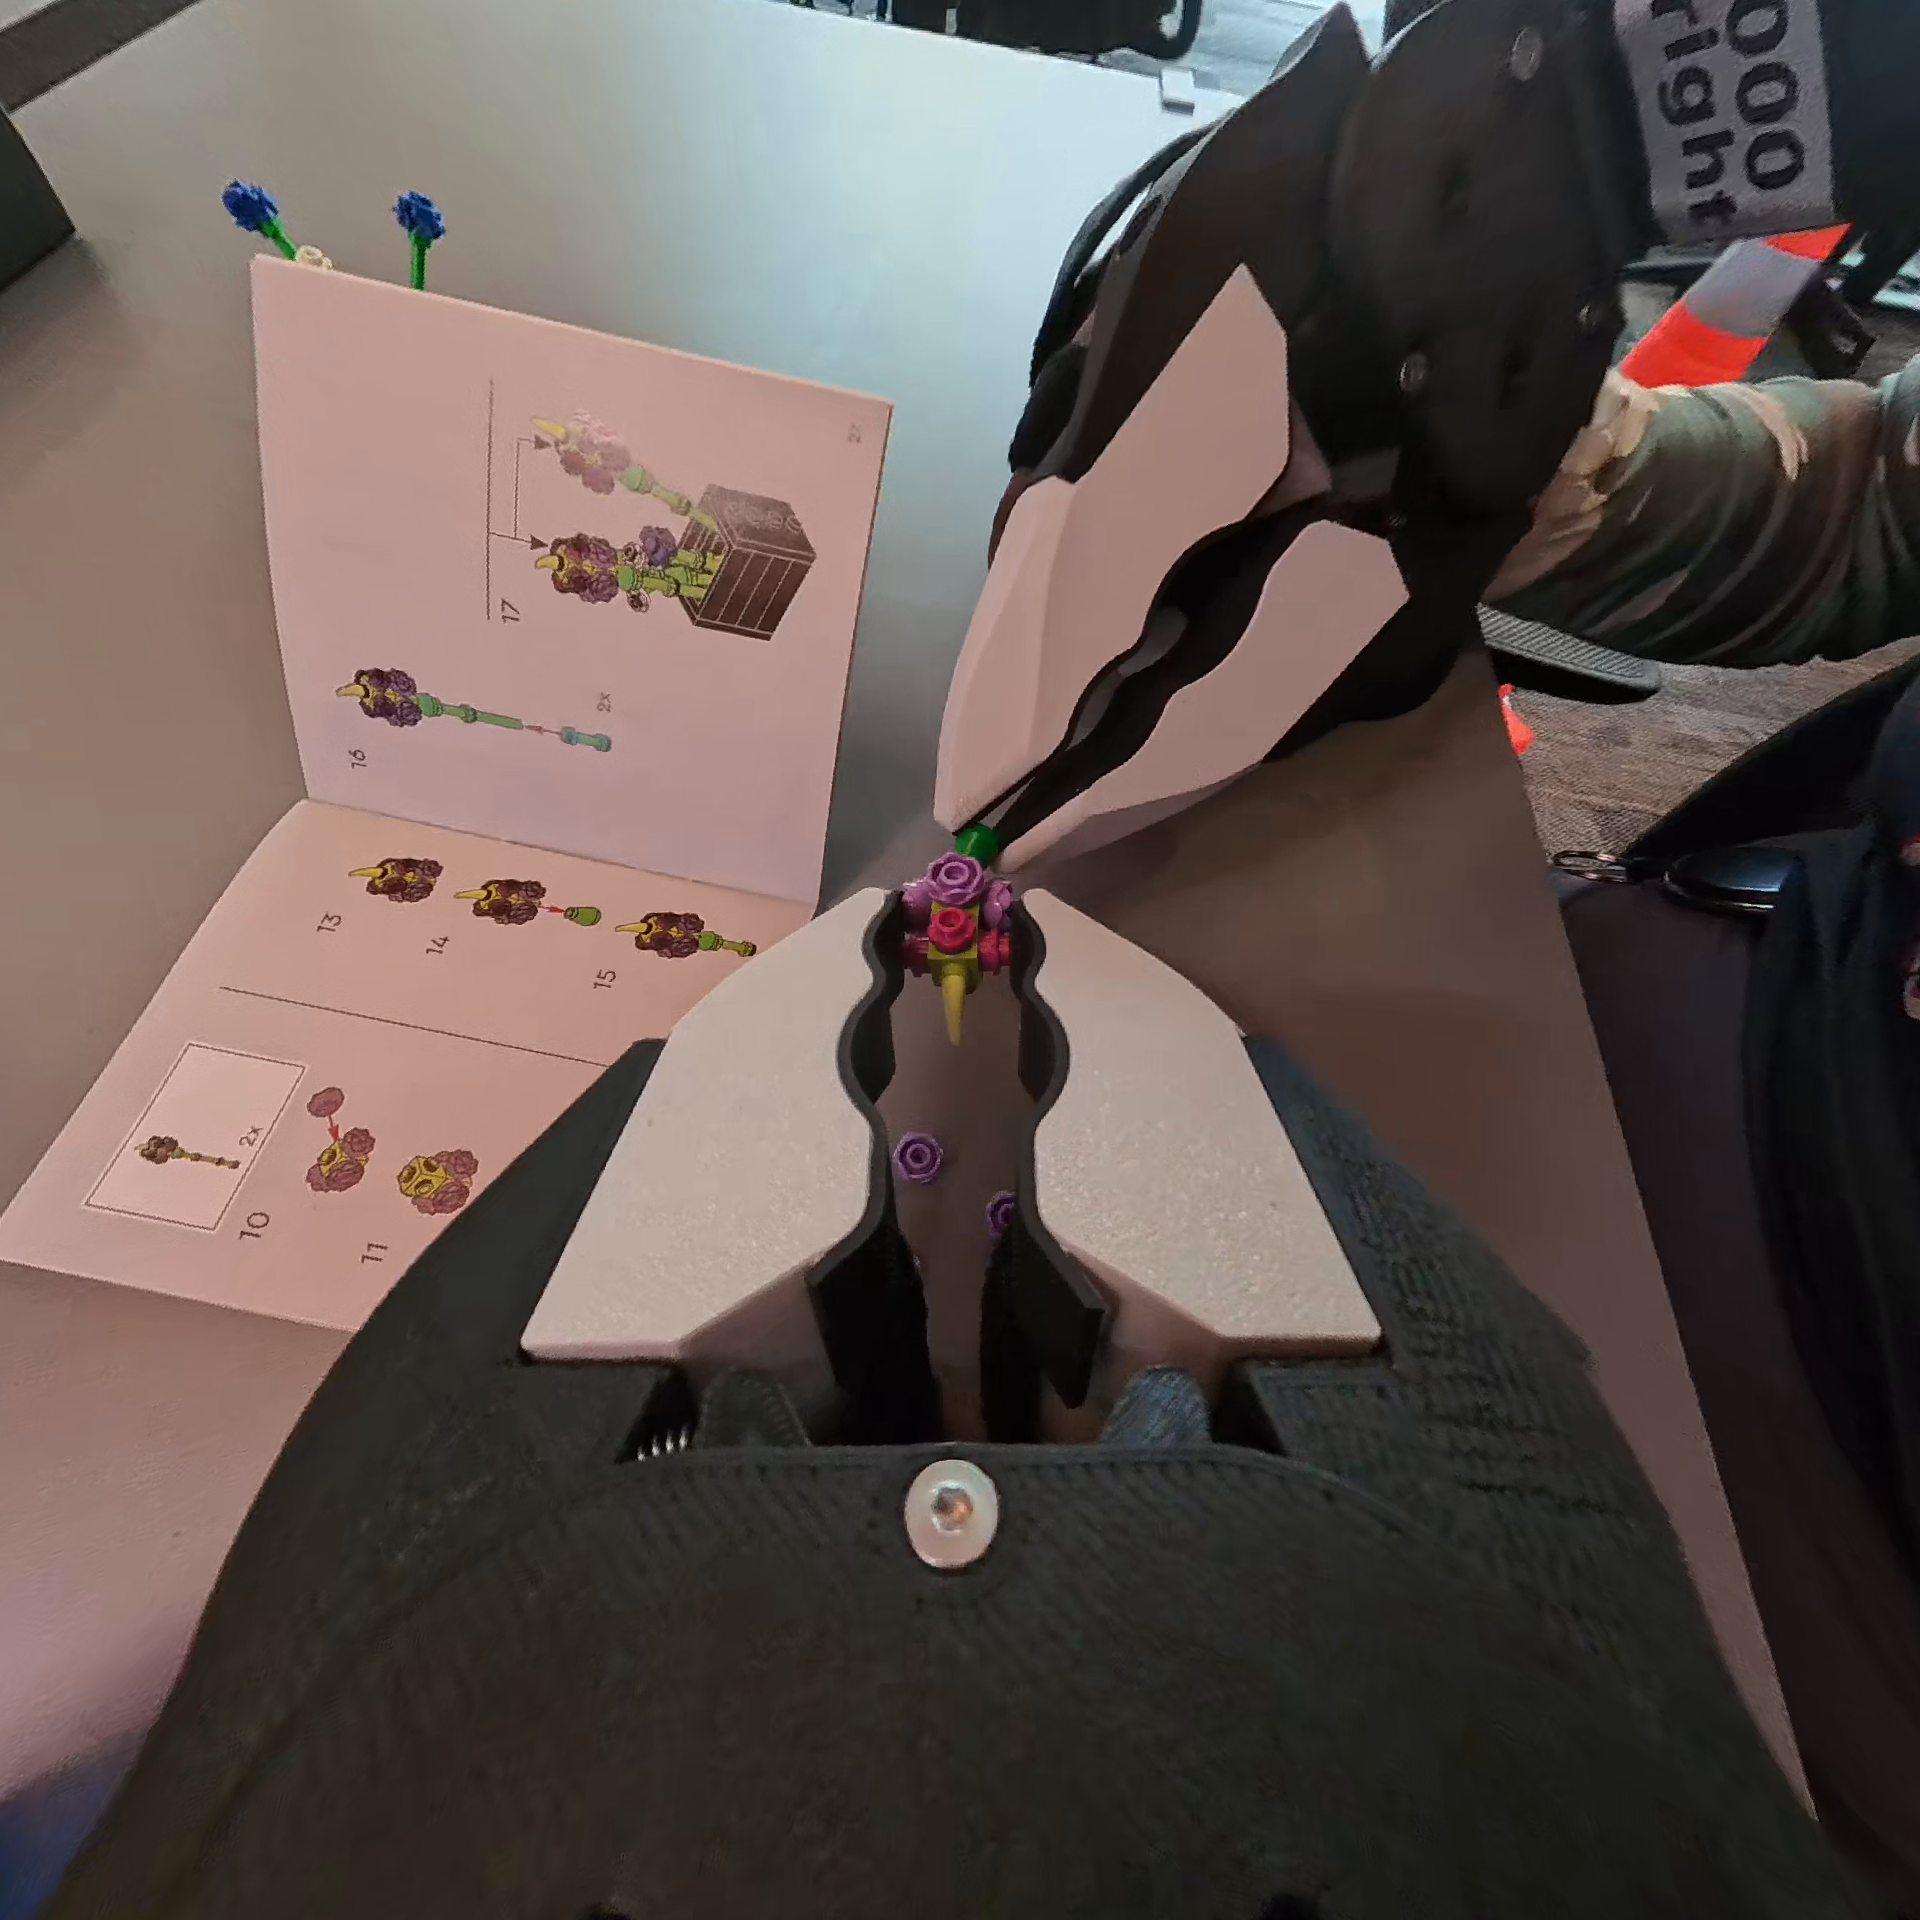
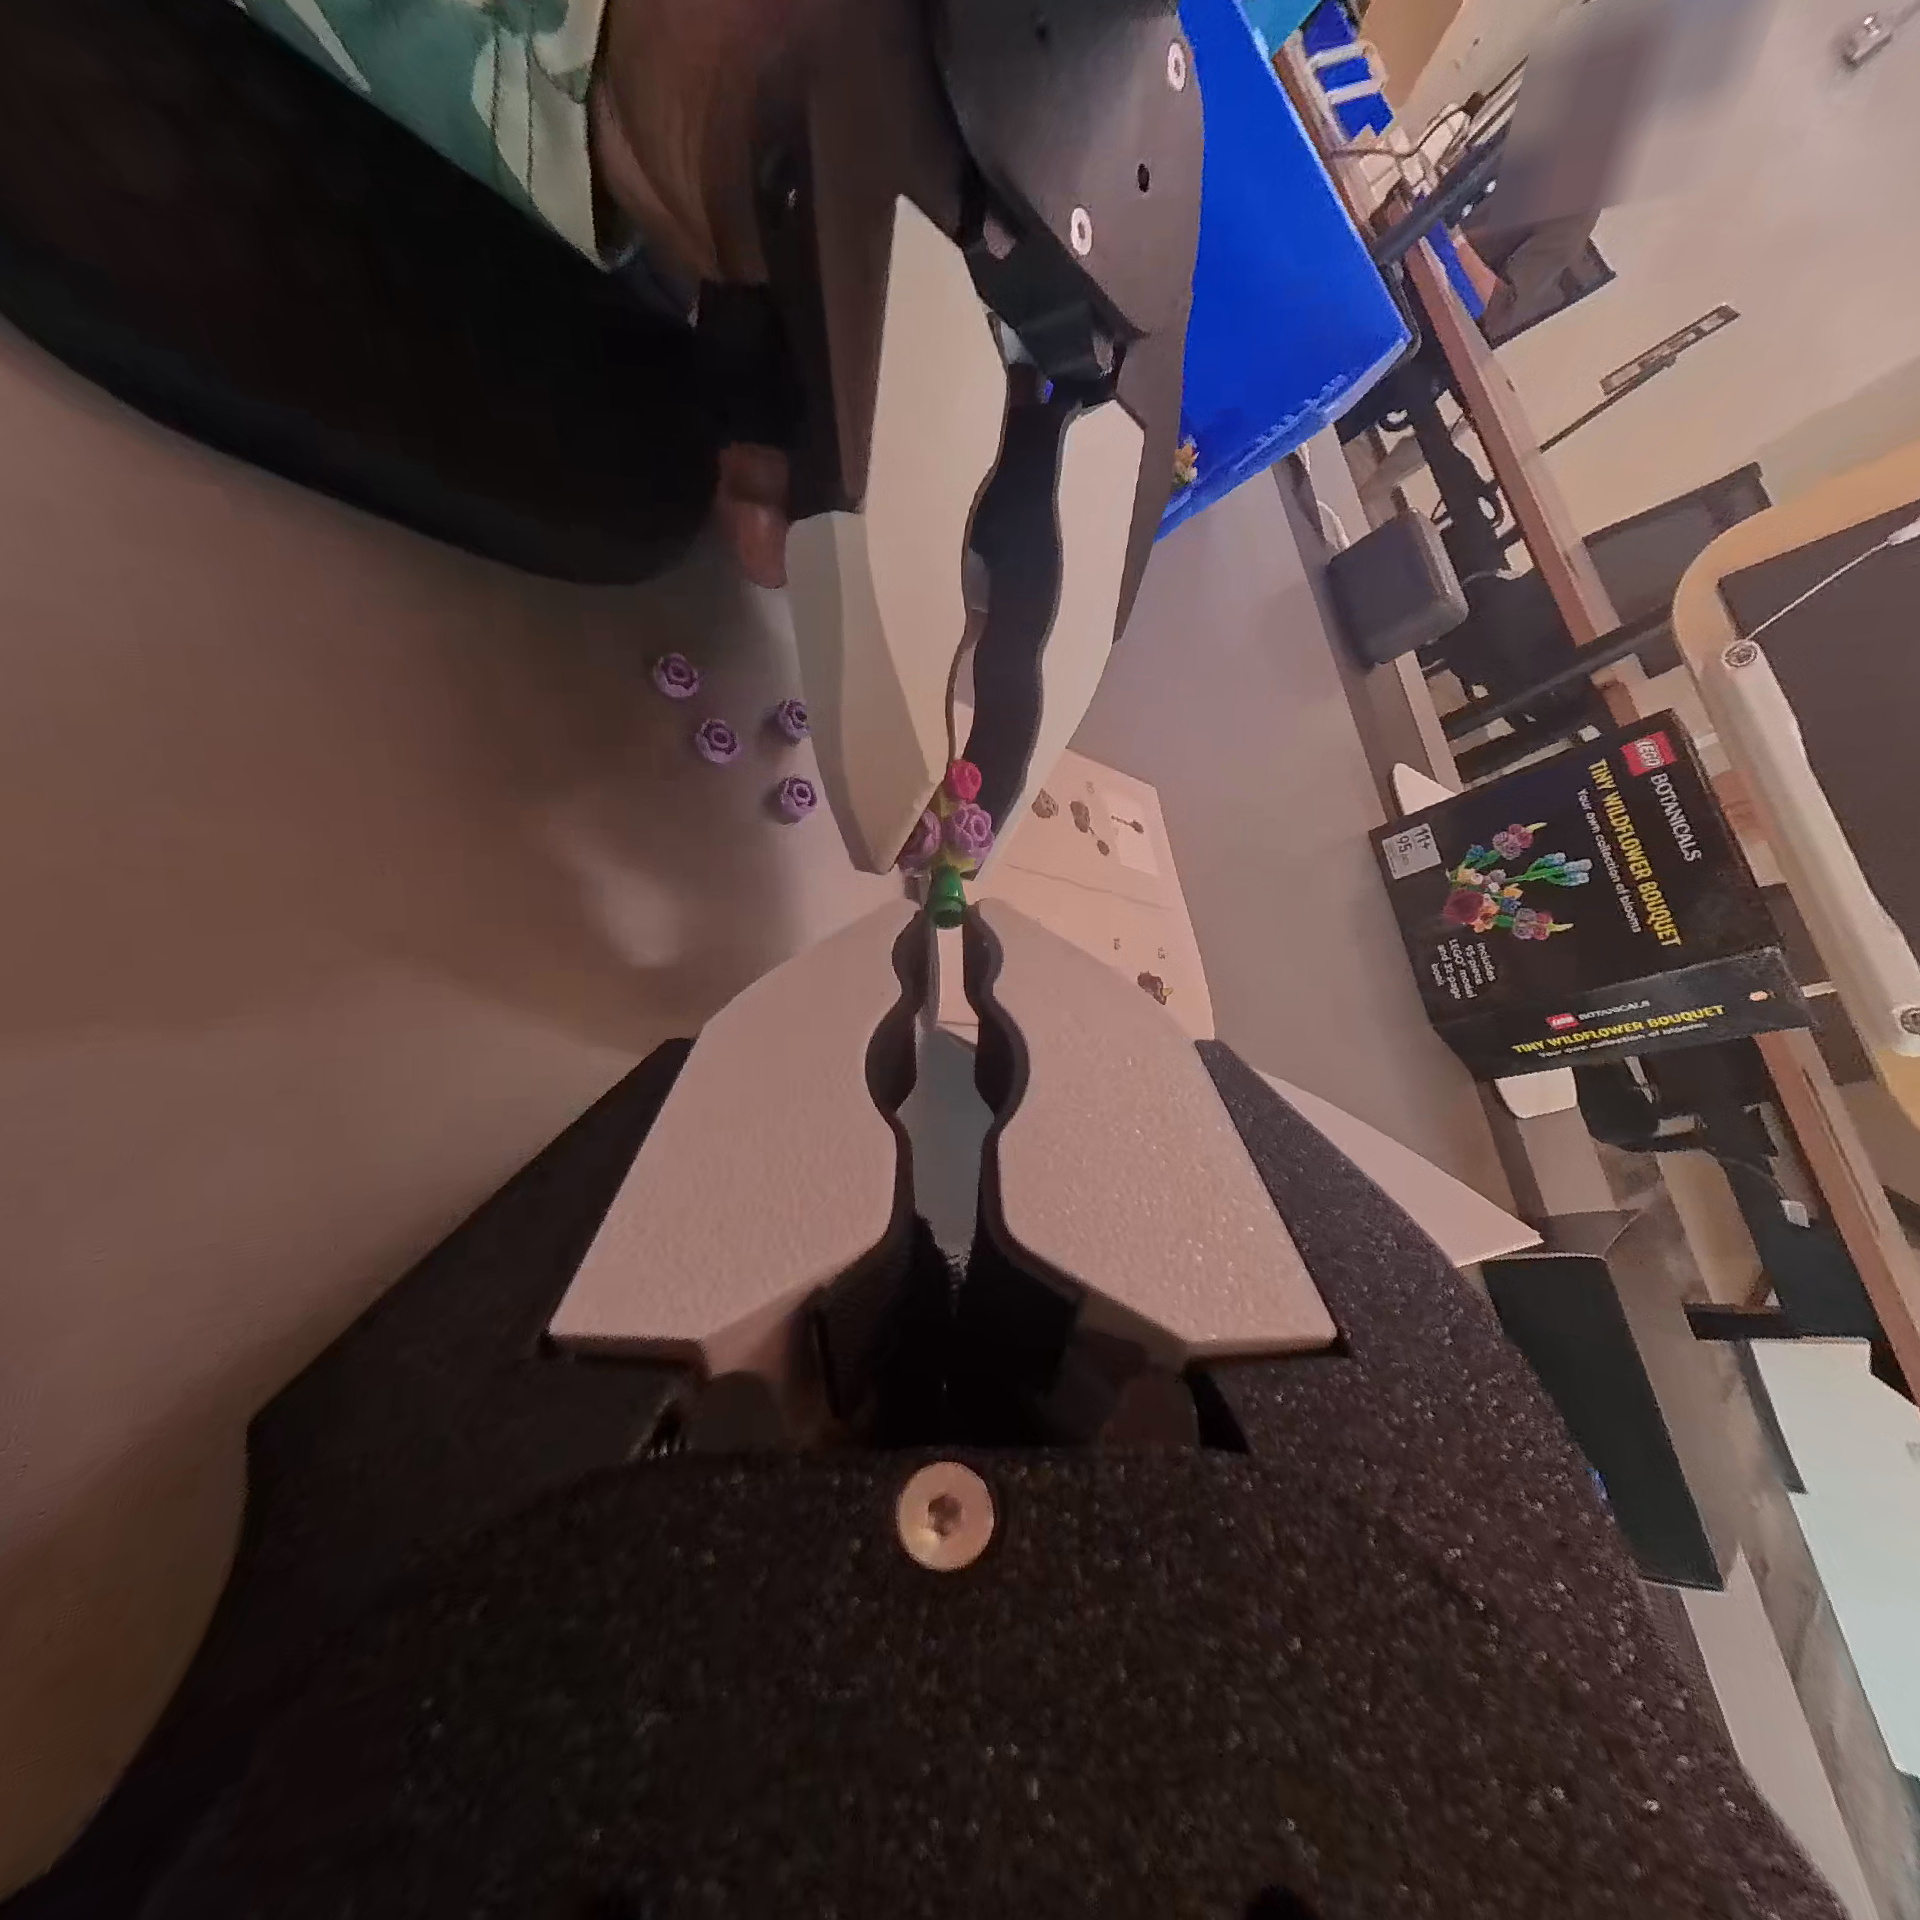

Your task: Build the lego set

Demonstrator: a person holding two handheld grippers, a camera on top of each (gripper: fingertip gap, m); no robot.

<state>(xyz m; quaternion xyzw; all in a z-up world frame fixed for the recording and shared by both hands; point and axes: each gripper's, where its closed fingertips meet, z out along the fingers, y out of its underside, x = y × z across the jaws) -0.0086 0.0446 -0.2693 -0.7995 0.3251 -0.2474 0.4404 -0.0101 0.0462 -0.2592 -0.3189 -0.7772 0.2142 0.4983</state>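
While my left claw (image 1: pixel 954 904) is clamped on the flower cluster (image 1: pixel 956 920), a small lego build of purple and magenta blossoms around a yellow-green core with a pointed spike facing back toward the camera, my right claw (image 2: pixel 948 914) pinches a small green stem piece (image 2: pixel 945 896) at its very tips. I see the green piece pressed right against the far end of the cluster, so the two claws meet nose to nose above the grey desk (image 1: pixel 675 156). In the right wrist view the cluster sits between the tips of the left claw, purple blossoms toward me and a magenta one beyond. Four loose purple blossoms (image 2: pixel 717 740) lie on the desk near the left claw in that view; two of them show between my left fingers in the left wrist view. The open instruction booklet (image 1: pixel 561 582) lies to the left, its far page standing up, and two blue flowers on green stems (image 1: pixel 416 234) poke out behind it. A black set box (image 2: pixel 1590 904) stands well off to the right, beyond the desk edge.
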